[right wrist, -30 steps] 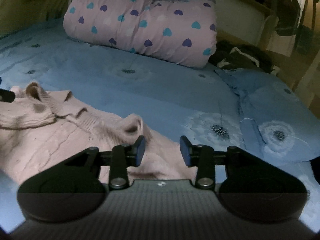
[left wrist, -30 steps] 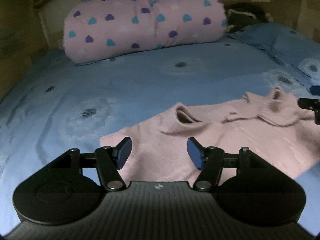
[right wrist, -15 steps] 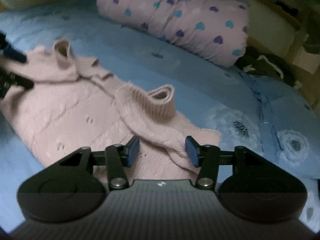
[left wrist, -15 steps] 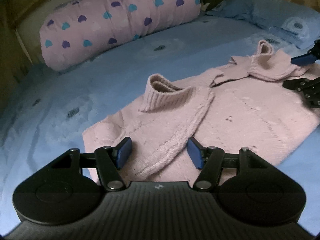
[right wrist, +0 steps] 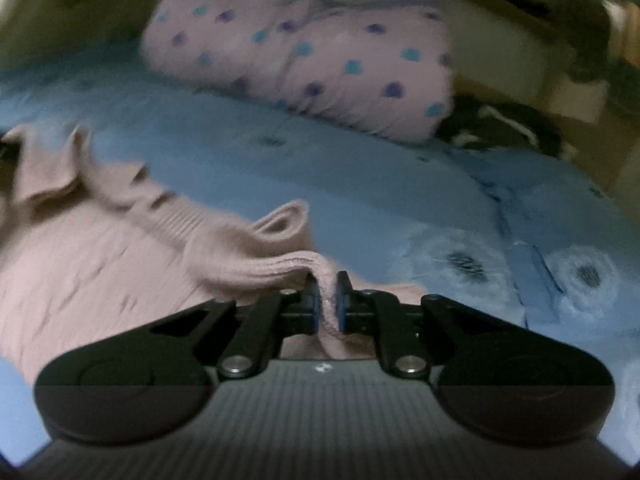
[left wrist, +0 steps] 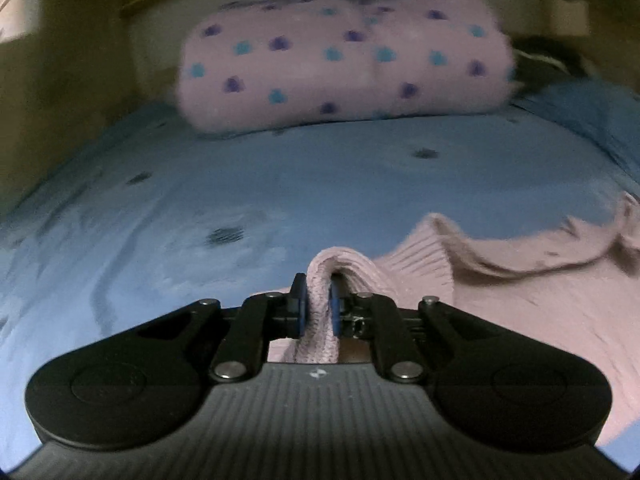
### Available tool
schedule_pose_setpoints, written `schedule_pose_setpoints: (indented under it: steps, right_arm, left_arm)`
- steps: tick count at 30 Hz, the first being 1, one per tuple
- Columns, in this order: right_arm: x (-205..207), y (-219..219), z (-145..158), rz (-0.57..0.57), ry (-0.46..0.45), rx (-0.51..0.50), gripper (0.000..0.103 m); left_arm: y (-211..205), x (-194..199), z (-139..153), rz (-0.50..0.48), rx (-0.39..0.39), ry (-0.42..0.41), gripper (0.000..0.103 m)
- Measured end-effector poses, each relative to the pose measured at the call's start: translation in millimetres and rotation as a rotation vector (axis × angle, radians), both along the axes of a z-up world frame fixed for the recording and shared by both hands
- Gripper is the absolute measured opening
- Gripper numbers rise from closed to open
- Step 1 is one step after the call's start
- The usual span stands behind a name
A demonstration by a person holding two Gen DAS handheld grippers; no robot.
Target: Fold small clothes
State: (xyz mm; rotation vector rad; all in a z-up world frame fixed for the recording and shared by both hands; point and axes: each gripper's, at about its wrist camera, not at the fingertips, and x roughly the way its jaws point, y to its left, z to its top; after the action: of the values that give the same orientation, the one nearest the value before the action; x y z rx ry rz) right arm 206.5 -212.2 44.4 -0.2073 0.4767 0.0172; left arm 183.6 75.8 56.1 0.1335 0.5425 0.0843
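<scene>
Both grippers pinching the pink sweater on the blue bedsheet!

The left gripper is closing, pads pressed on a raised fold of the pink sweater; the right gripper is clamped on another ridge of the same knit. The sweater lies on the blue bedsheet, nearer than the heart-print bolster. Through the blur, the pinched parts look like sleeve edges.
</scene>
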Motion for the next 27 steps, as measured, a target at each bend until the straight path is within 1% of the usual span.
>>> schedule_pose_setpoints:
  steps: [2, 3, 5, 6, 7, 8, 9, 10, 13, 16, 18, 20, 21, 22, 23, 25, 27]
  right_arm:
    - [6, -15, 1, -0.080, -0.013, 0.069, 0.011]
    - [10, -24, 0, -0.120, -0.008, 0.094, 0.013]
    - [19, -40, -7, -0.201, 0.019, 0.128, 0.013]
    - [22, -47, -11, -0.232, 0.035, 0.147, 0.013]
    - [24, -57, -14, -0.258, 0.059, 0.185, 0.016]
    - [25, -63, -17, -0.272, 0.069, 0.221, 0.020]
    - [24, -70, -17, -0.289, 0.072, 0.261, 0.027]
    - [23, -73, -16, -0.298, 0.072, 0.283, 0.030]
    - [22, -83, -11, -0.312, 0.074, 0.366, 0.031]
    - [22, -86, -7, -0.326, 0.080, 0.427, 0.031]
    - [19, -86, -4, -0.338, 0.076, 0.440, 0.031]
    - [18, -86, -1, -0.376, 0.071, 0.442, 0.031]
    - [16, -86, 1, -0.403, 0.064, 0.433, 0.033]
    - [14, -85, 2, -0.423, 0.051, 0.410, 0.037]
    - [12, -82, 4, -0.432, 0.036, 0.384, 0.038]
    - [7, -77, 8, -0.413, 0.004, 0.330, 0.039]
    - [2, -72, 14, -0.358, -0.019, 0.311, 0.039]
  left_arm:
    - [10, 7, -4, 0.027, -0.032, 0.023, 0.015]
    - [14, 9, -5, 0.033, -0.040, 0.031, 0.015]
    - [17, 15, -7, 0.042, -0.043, 0.048, 0.018]
    - [18, 17, -7, 0.050, -0.044, 0.051, 0.022]
    - [19, 18, -7, 0.065, -0.047, 0.052, 0.027]
    - [20, 18, -5, 0.078, -0.054, 0.048, 0.030]
    - [23, 18, -4, 0.088, -0.069, 0.045, 0.034]
    - [27, 18, -1, 0.097, -0.098, 0.039, 0.037]
    - [41, 15, 6, 0.130, -0.162, 0.022, 0.041]
    - [48, 13, 10, 0.165, -0.162, 0.007, 0.043]
    - [50, 11, 13, 0.169, -0.167, 0.005, 0.044]
    - [50, 8, 15, 0.158, -0.173, 0.003, 0.044]
    - [48, 7, 17, 0.148, -0.171, 0.000, 0.044]
    - [45, 5, 19, 0.143, -0.162, -0.009, 0.044]
    - [41, 3, 20, 0.141, -0.150, -0.020, 0.044]
    - [33, -2, 23, 0.118, -0.134, -0.031, 0.044]
    - [24, -6, 24, 0.056, -0.138, -0.027, 0.044]
